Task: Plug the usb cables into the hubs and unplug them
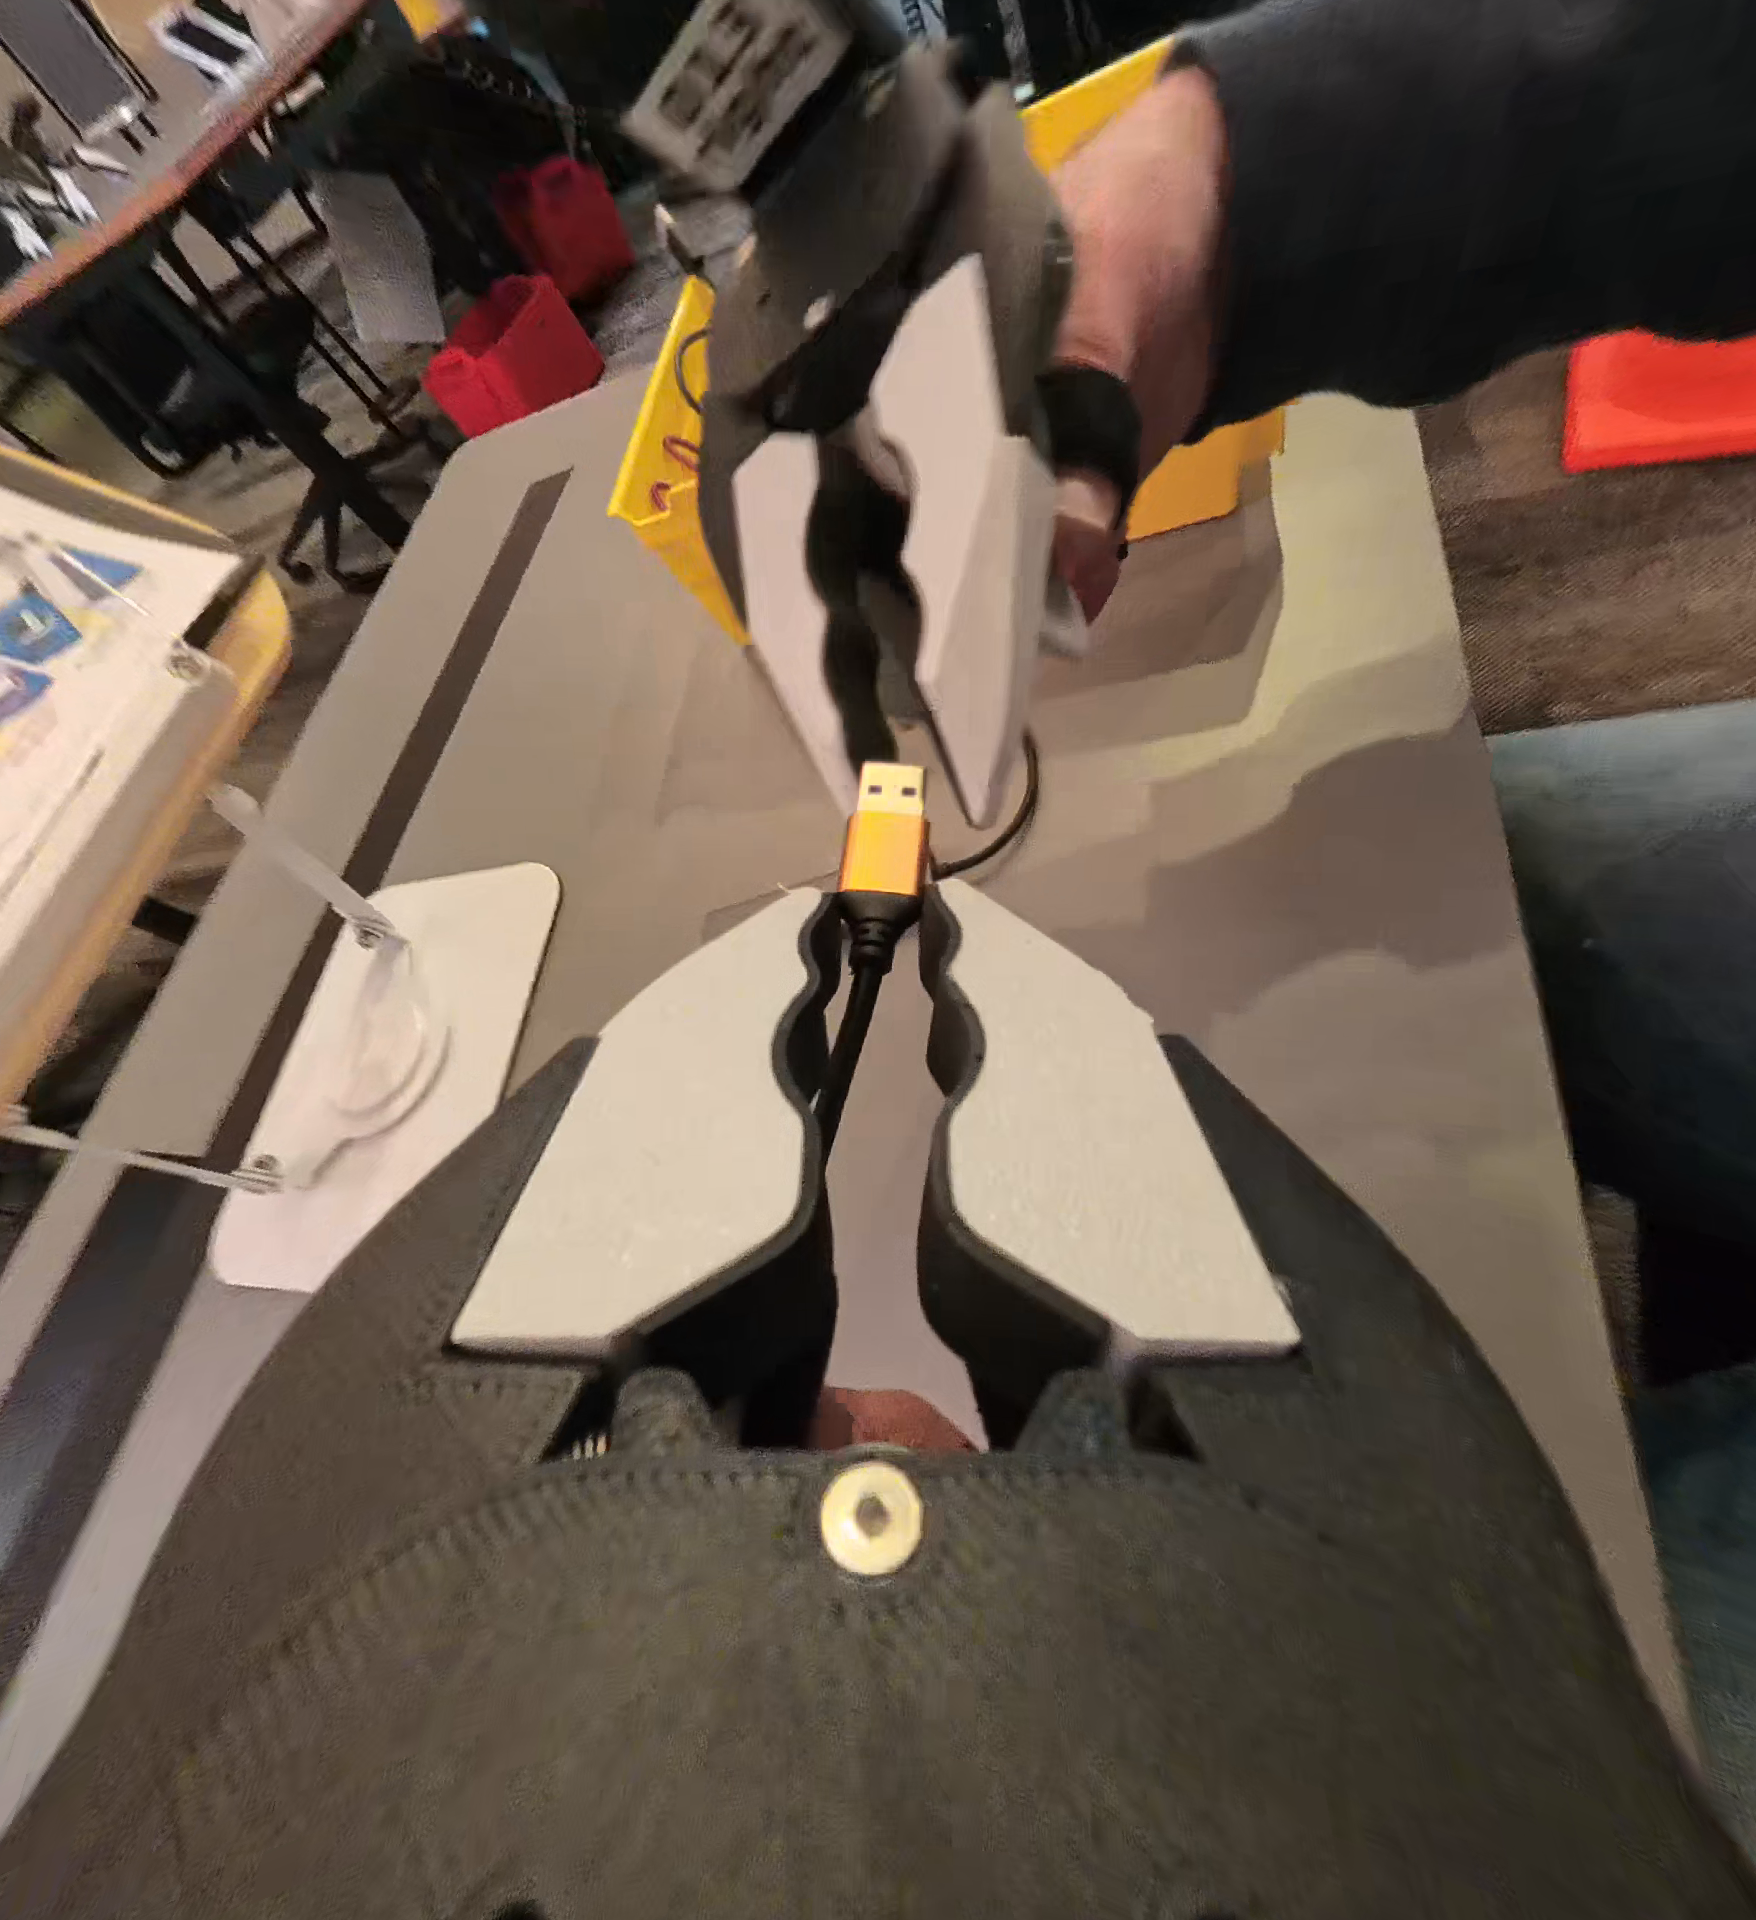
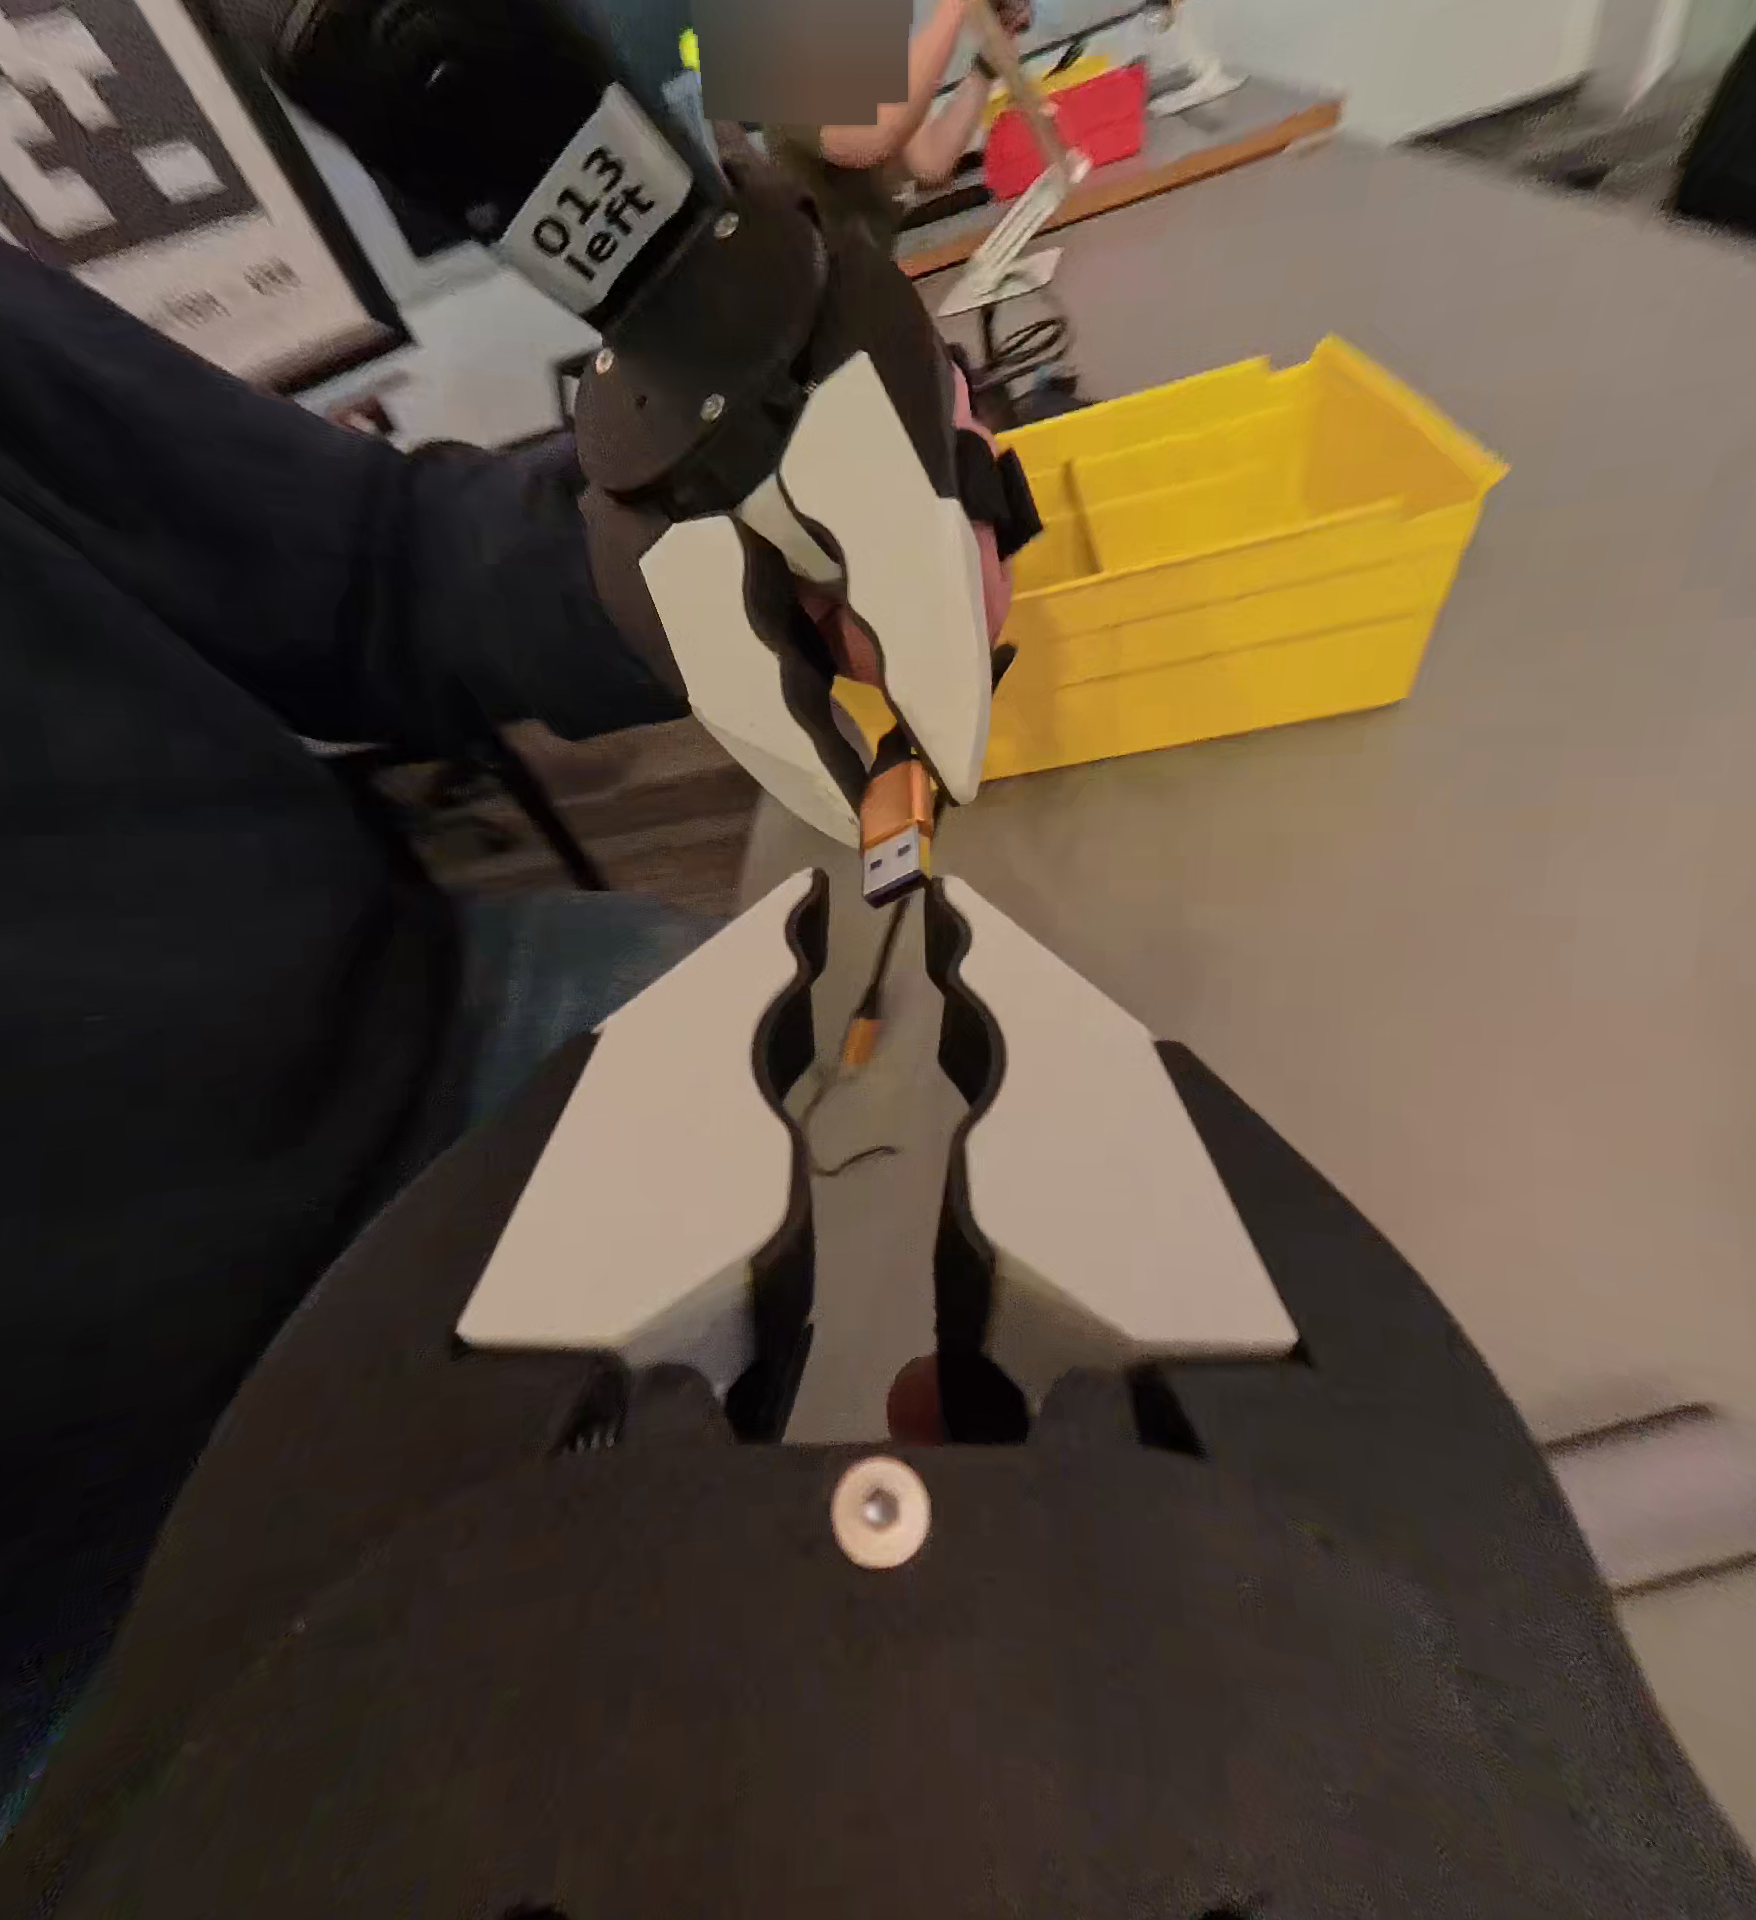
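A: Plug [image 1: 886,836], orange shell with bare metal tip, is clamped at its rear between the fingertips of the left gripper [image 1: 879,914]. The tip projects forward, presumably so it stays free to enter a port. Its black cable [image 1: 853,1023] runs back between the fingers.

B: And the right gripper [image 2: 879,894]?

A: Fingers slightly apart, holding nothing. It faces the plug tip, which sits just at its fingertips; possibly it is positioned to take over or steady the plug.

B: Location?

A: Above the grey table [image 1: 1321,935], away from its edges. A yellow bin [image 2: 1248,582] stands toward the far edge.

B: Count?

A: Two grippers, one bin. A second orange connector [image 2: 861,1039] lies on the table below. No hub can be identified in either view.
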`<state>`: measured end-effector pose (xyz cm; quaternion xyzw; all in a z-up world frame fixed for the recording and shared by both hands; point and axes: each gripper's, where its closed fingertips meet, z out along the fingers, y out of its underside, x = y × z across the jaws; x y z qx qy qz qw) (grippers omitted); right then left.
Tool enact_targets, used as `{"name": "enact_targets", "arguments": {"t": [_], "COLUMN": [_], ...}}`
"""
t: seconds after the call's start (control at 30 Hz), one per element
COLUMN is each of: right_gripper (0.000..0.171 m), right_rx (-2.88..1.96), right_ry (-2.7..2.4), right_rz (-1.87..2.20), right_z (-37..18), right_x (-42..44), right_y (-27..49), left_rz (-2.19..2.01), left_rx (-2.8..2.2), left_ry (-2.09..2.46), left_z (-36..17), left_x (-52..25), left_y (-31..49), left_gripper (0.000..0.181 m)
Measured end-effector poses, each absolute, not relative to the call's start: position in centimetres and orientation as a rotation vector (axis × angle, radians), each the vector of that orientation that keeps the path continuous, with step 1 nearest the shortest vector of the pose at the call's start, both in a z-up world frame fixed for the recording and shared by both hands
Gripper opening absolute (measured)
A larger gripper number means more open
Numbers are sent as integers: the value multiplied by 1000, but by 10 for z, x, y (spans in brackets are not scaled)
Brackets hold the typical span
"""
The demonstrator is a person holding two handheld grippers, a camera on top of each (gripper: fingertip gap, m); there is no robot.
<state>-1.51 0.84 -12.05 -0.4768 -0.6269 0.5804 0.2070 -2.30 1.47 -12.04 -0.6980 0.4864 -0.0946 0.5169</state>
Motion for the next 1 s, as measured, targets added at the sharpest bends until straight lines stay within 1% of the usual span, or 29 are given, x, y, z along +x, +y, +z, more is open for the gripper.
{"name": "enact_targets", "arguments": {"t": [0.07, 0.17, 0.23, 0.33, 0.37, 0.4, 0.5, 0.77, 1.0], "right_gripper": [11, 15, 14, 17, 17, 13, 11, 10, 10], "right_rx": [-1264, -1208, -1161, -1087, -1074, -1062, -1025, -1046, -975], "right_ry": [-1727, -1696, -1710, -1700, -1707, -1705, -1696, -1518, -1428], "right_rz": [1459, 1308, 1259, 1241, 1245, 1236, 1218, 1518, 1717], "right_z": [-118, -118, -118, -113, -113, -113, -111, -100, -91], "right_x": [-17, -21, -21, -21, -20, -21, -20, -19, -18], "right_y": [11, 17, 14, 10, 9, 9, 8, 15, 17], "left_rz": [-294, -331, -373, -430, -458, -476, -503, -529, -741], "left_rx": [-1706, -1739, -1742, -1756, -1755, -1758, -1751, -1666, -1558], "left_ry": [1139, 1134, 1132, 1125, 1125, 1117, 1111, 1024, 932], "left_z": [-118, -118, -118, -118, -117, -117, -116, -101, -81], "left_x": [-24, -25, -23, -22, -20, -19, -19, -17, -15], "left_y": [14, 15, 13, 11, 9, 9, 9, 21, 20], "left_gripper": [14, 14, 14, 14, 14, 14, 14, 15, 15]}}
